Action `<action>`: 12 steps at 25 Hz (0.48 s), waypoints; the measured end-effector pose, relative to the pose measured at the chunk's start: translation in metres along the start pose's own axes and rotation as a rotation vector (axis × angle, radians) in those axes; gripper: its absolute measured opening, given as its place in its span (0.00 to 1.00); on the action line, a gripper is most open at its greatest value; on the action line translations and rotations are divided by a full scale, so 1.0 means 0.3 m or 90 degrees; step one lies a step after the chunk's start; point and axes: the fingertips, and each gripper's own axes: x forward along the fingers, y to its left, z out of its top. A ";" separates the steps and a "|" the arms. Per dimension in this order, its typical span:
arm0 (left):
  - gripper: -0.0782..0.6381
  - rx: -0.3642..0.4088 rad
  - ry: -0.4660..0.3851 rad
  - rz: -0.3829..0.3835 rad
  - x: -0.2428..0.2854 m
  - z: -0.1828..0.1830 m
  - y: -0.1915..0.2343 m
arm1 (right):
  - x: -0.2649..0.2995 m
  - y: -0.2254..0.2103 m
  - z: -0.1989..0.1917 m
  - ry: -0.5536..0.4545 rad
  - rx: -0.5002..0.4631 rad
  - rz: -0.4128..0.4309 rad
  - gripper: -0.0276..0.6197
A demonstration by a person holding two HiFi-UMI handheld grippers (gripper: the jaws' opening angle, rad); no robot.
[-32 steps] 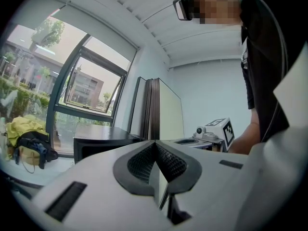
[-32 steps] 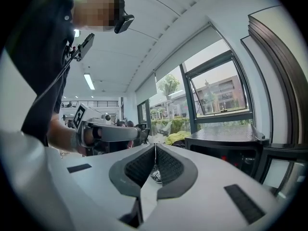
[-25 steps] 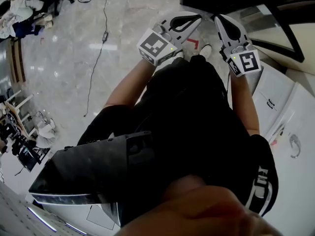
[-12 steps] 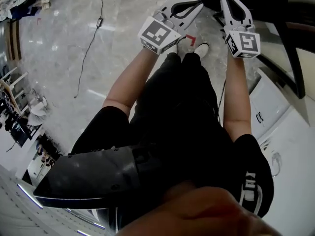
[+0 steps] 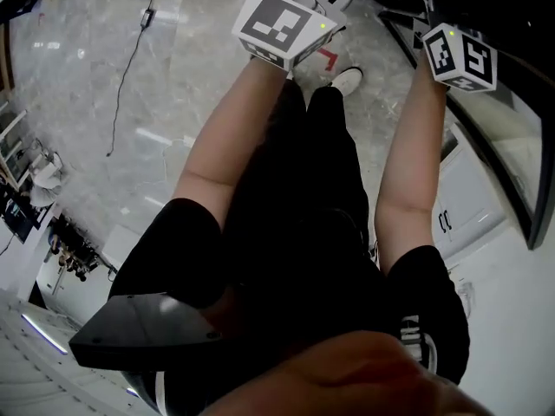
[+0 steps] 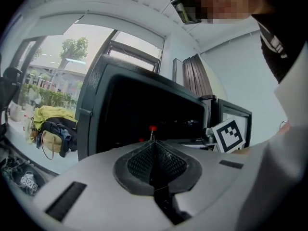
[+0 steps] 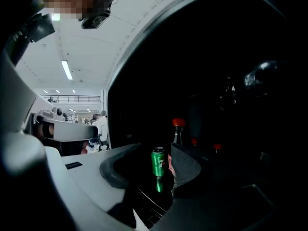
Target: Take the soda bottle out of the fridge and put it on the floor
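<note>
The fridge's inside is dark in the right gripper view. A dark soda bottle (image 7: 177,131) with a red cap stands upright on a shelf there, just behind a green can (image 7: 158,161). My right gripper (image 7: 153,170) points at them from in front. Its jaws are opening and nothing is pressed between the pads; the can shows through the gap. My left gripper (image 6: 153,148) is shut on nothing and faces the fridge front (image 6: 96,119). A red cap (image 6: 152,128) shows just over its tips. In the head view only the marker cubes of the two grippers show clearly, at the top.
Two more red-capped bottles (image 7: 194,141) stand deeper in the fridge. Below me lies a marble floor (image 5: 156,102) with a cable (image 5: 130,50), the person's legs and a white shoe (image 5: 347,80). A white cabinet (image 5: 486,258) is at the right, next to the dark fridge frame (image 5: 486,137).
Both grippers have moved forward and up to the top edge of the head view, so their jaws have mostly left that view. The head view has swung with them.
</note>
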 end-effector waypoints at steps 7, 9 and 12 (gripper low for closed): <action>0.12 0.025 -0.003 -0.025 0.058 -0.088 0.047 | 0.096 -0.113 -0.029 -0.006 -0.022 -0.039 0.51; 0.12 0.014 -0.001 -0.030 0.063 -0.090 0.059 | 0.128 -0.136 -0.013 -0.005 -0.031 -0.045 0.53; 0.12 -0.003 0.002 -0.033 0.068 -0.095 0.084 | 0.198 -0.172 -0.006 0.001 -0.030 -0.048 0.56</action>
